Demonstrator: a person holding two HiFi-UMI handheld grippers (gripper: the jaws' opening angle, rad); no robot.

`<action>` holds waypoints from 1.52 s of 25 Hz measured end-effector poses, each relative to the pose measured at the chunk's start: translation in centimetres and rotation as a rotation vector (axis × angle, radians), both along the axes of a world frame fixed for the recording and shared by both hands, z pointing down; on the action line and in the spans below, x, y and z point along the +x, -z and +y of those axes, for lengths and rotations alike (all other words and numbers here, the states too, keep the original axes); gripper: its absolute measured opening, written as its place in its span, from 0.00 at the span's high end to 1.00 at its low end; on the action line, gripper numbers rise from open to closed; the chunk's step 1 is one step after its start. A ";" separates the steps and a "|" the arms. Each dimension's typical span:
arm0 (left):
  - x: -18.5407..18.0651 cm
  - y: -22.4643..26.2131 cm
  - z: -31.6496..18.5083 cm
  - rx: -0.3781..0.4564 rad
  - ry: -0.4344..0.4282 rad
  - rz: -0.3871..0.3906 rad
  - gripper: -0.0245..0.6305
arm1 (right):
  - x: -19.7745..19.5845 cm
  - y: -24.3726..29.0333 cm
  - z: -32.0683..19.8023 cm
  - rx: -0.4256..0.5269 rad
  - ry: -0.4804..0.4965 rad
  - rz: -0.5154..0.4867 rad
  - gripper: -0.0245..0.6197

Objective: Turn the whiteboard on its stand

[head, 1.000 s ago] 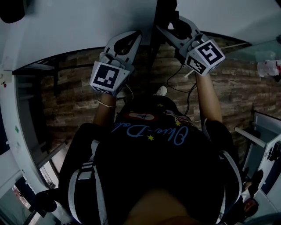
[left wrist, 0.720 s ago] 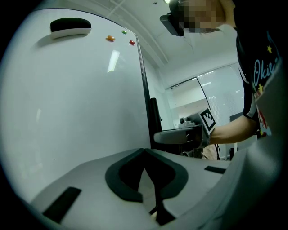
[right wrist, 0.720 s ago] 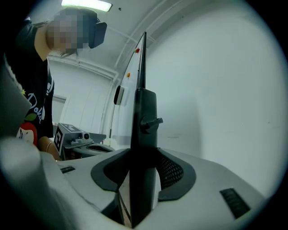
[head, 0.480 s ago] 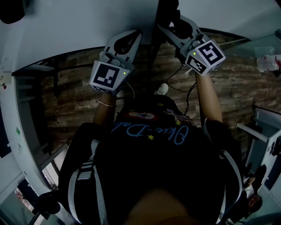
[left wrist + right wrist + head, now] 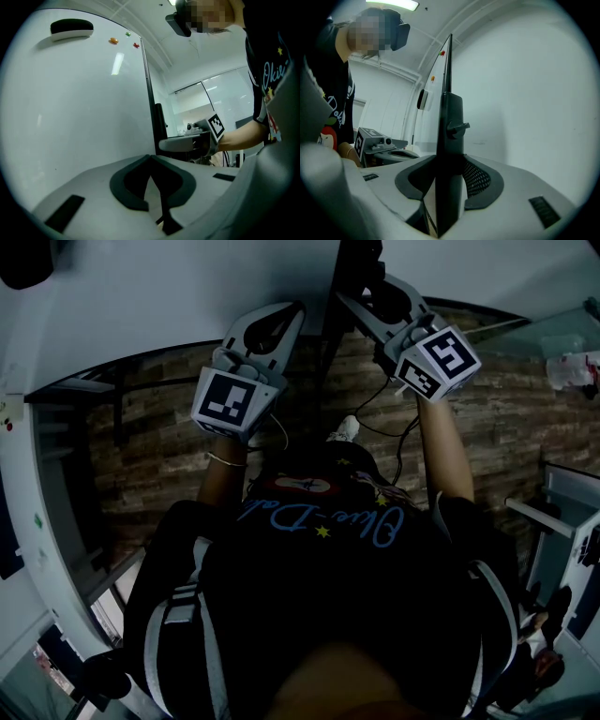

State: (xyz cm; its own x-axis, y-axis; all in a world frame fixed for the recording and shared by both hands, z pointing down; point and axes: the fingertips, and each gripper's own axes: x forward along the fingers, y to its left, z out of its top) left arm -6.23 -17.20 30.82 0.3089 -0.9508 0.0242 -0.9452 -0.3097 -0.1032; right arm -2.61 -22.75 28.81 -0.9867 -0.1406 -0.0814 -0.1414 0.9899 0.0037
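1. Grips the dark stand post (image 5: 451,117) in the right tongs (image 5: 449,164), clamped just below its knob (image 5: 457,126).
2. Holds the left tongs (image 5: 150,158) pressed together on nothing, just beside the whiteboard (image 5: 79,103).
3. Finds the whiteboard upright against the post, and both tongs placed as a second ago.

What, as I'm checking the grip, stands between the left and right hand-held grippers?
A black upright post, clamped in the right hand-held gripper; the left gripper view shows it.
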 end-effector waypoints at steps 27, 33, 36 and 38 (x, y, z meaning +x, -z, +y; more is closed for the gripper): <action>0.6 -0.3 3.5 0.004 -0.040 0.005 0.93 | 0.5 -0.3 3.9 0.006 -0.043 -0.006 0.68; 0.7 -0.1 4.0 0.001 -0.054 0.006 0.93 | 0.6 -0.2 4.0 0.000 -0.064 -0.010 0.68; 0.8 -0.1 4.4 0.001 -0.060 0.005 0.93 | 0.7 -0.2 4.4 0.002 -0.072 -0.013 0.69; 1.0 -0.1 4.5 0.000 -0.066 0.003 0.93 | 0.9 -0.2 4.5 0.004 -0.079 -0.009 0.69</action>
